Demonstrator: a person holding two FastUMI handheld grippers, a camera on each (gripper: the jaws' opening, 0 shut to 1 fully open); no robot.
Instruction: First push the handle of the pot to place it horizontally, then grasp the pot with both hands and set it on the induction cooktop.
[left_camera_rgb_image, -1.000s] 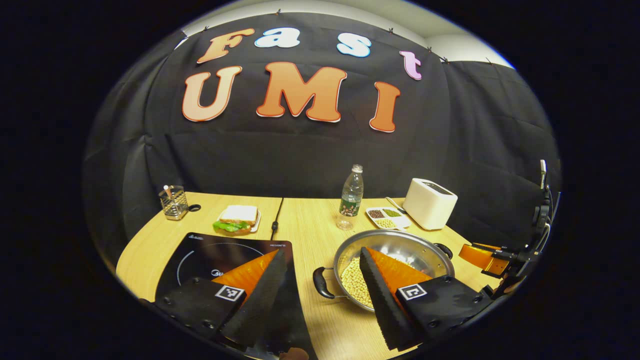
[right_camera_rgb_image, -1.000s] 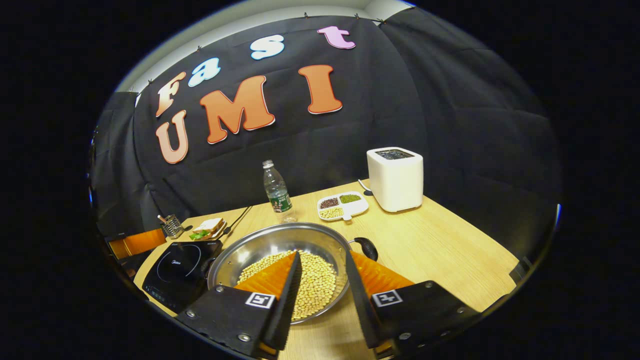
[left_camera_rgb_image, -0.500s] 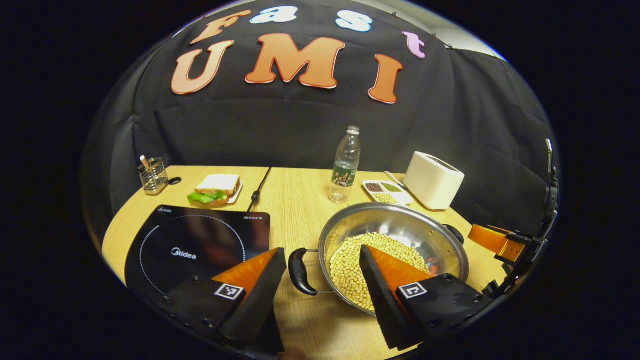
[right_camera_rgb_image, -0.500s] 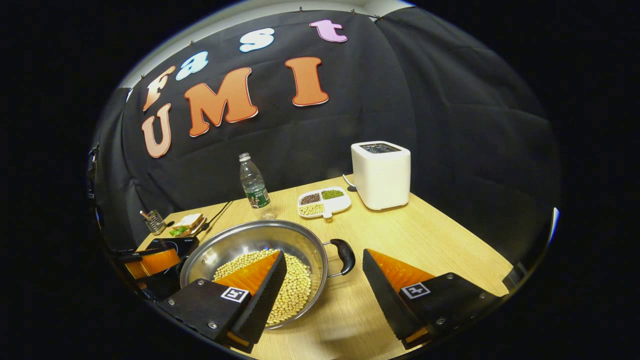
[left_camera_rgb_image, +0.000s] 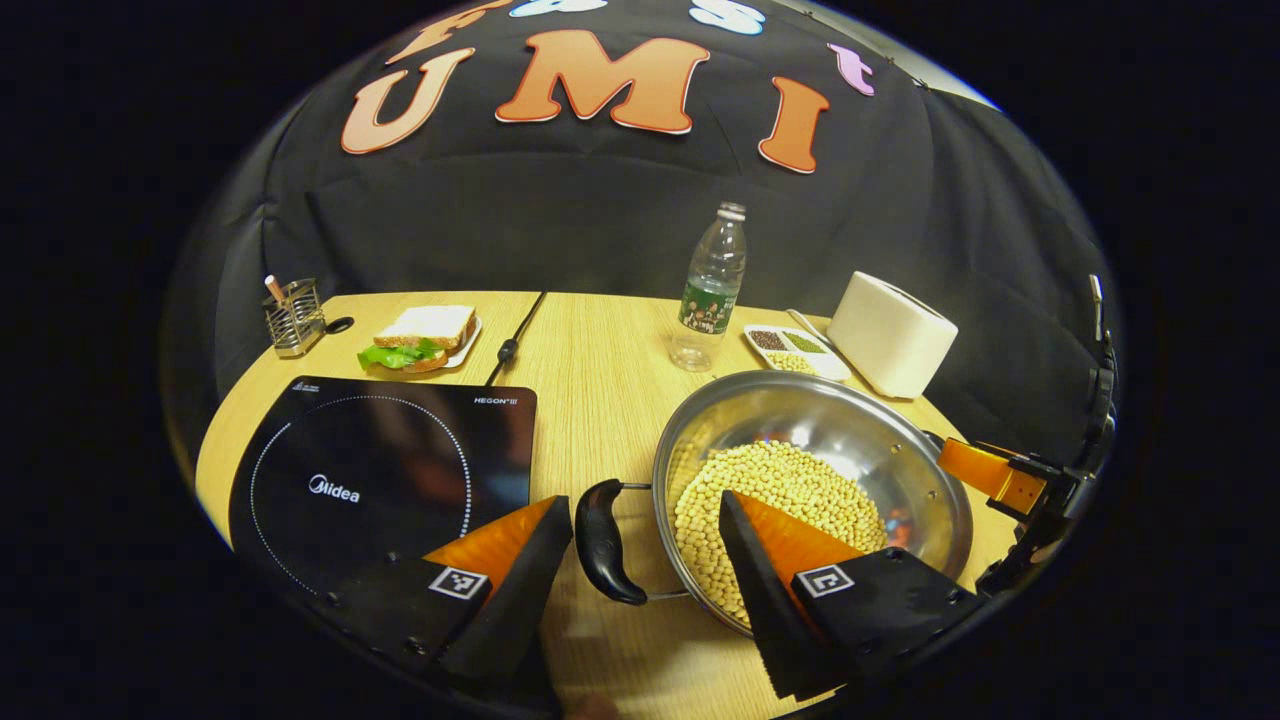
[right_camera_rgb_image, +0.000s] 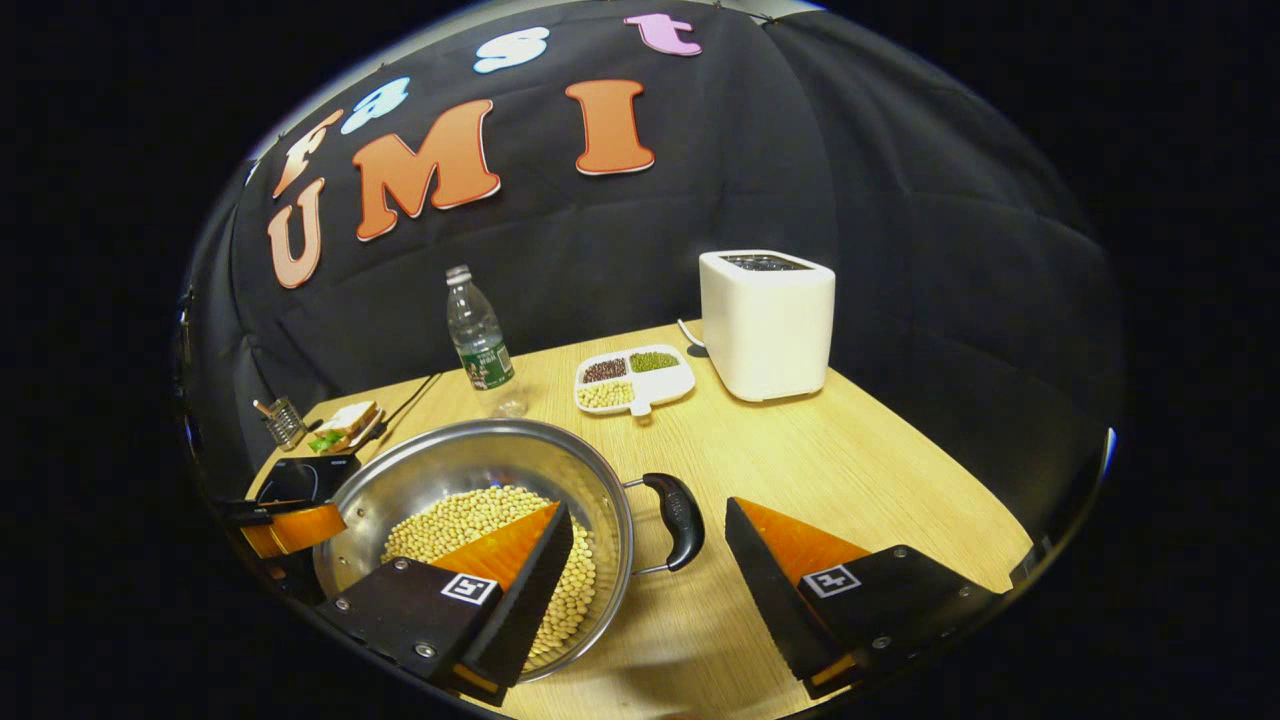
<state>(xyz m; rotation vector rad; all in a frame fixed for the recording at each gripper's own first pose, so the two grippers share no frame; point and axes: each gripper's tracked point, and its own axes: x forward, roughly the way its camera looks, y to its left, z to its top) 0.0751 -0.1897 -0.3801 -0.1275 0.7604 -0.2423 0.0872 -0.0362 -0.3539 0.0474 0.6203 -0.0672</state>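
A steel pot (left_camera_rgb_image: 800, 420) with soybeans in it stands on the wooden table, right of the black induction cooktop (left_camera_rgb_image: 380, 460). My left gripper (left_camera_rgb_image: 645, 510) is open, and the pot's black left handle (left_camera_rgb_image: 605, 540) lies between its fingers, untouched. In the right gripper view the pot (right_camera_rgb_image: 470, 460) sits low on the left. My right gripper (right_camera_rgb_image: 650, 515) is open around the pot's right handle (right_camera_rgb_image: 675, 520), one finger over the beans. The right gripper (left_camera_rgb_image: 1000, 475) also shows beyond the pot's far rim, and the left gripper (right_camera_rgb_image: 290, 525) at the pot's left side.
Behind the pot stand a water bottle (left_camera_rgb_image: 710, 290), a divided dish of beans (left_camera_rgb_image: 795, 350) and a white toaster (left_camera_rgb_image: 890, 335). A sandwich on a plate (left_camera_rgb_image: 425, 335), a wire holder (left_camera_rgb_image: 292, 318) and a black cable (left_camera_rgb_image: 510, 345) lie behind the cooktop.
Both grippers have come closer to the pot and lower. The right gripper's fingers spread wider, and each handle now lies between a pair of fingers.
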